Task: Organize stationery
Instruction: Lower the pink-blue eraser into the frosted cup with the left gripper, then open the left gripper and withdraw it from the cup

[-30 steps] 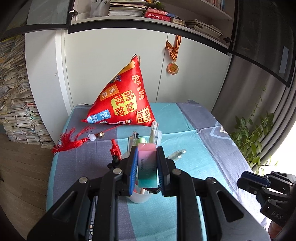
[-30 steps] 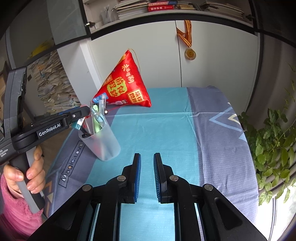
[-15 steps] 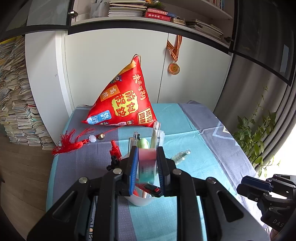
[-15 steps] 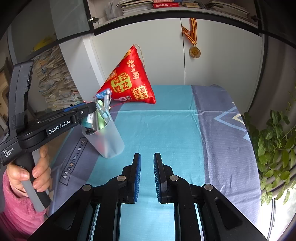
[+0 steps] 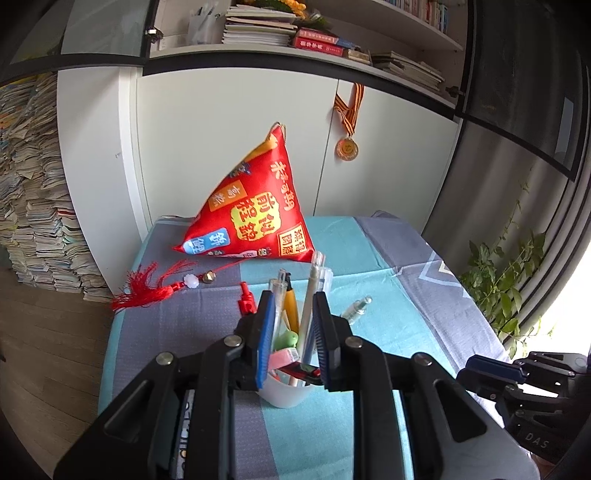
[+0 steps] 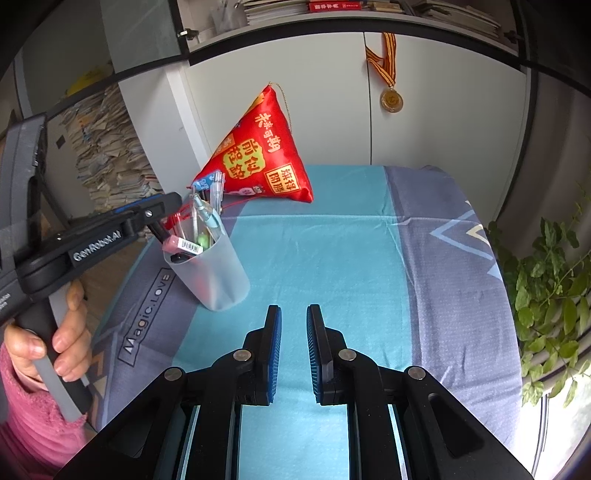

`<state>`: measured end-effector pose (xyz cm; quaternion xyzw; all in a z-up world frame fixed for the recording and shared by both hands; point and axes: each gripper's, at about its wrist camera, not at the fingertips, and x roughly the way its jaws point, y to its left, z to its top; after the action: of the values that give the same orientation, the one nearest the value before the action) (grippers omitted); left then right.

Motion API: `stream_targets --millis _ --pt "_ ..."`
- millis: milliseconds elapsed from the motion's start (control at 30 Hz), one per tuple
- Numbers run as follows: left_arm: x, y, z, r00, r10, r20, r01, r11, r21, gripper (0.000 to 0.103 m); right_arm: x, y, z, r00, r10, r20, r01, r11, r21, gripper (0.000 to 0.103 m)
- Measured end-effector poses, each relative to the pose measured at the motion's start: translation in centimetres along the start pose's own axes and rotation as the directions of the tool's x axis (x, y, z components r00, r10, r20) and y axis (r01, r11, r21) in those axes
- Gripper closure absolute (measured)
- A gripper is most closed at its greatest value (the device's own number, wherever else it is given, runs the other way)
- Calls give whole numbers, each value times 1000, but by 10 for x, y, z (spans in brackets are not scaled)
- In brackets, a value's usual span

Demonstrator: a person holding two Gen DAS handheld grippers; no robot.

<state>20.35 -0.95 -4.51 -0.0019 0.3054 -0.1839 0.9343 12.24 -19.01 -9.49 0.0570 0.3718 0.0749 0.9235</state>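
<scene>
Black claws (image 6: 293, 354), blue pads, pink sleeve (image 6: 26, 417)

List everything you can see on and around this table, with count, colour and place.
pen cup: one, frosted white, left part of the table
pens: several, clear, yellow, teal, standing in the cup
eraser: one, pink, at the cup's mouth
pyramid pillow: one, red, back of the table
tassel: one, red, table's left edge
tablecloth: one, teal and grey-blue, covering the table
medal: one, gold, hanging on the cabinet door
books: many, shelf above
paper stacks: many, left of the cabinet
plant: one, green, right of the table
left gripper: black, blue pads, jaws apart above the cup
right gripper: black, blue pads, nearly closed, empty
hand: one, pink sleeve, holding the left gripper
</scene>
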Motion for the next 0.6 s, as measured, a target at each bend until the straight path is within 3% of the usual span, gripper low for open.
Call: stream_targets --millis 133,200,233,267,433,600 --pt "-11 3 1 1000 -13 6 14 1000 -15 80 1 1 -1 1000 3 -5 -3 1000 5 89" --pt "-18 1 0 1000 -3 16 3 1000 -13 67 1 1 -1 1000 5 -7 -5 1000 6 89" --pt "-23 -1 0 999 20 35 -20 1000 -6 55 1 1 -1 1000 6 -8 -6 1000 6 89" --pt "-29 -4 -1 998 38 58 -38 999 4 51 1 1 -2 1000 6 -8 -6 1000 6 88" --pt "-49 -11 -2 994 38 107 -42 998 38 48 -2 2 -3 1000 7 -6 -7 1000 10 88" --pt "-61 -13 -8 995 26 101 -29 999 28 43 -8 5 -6 1000 9 3 -9 1000 9 88"
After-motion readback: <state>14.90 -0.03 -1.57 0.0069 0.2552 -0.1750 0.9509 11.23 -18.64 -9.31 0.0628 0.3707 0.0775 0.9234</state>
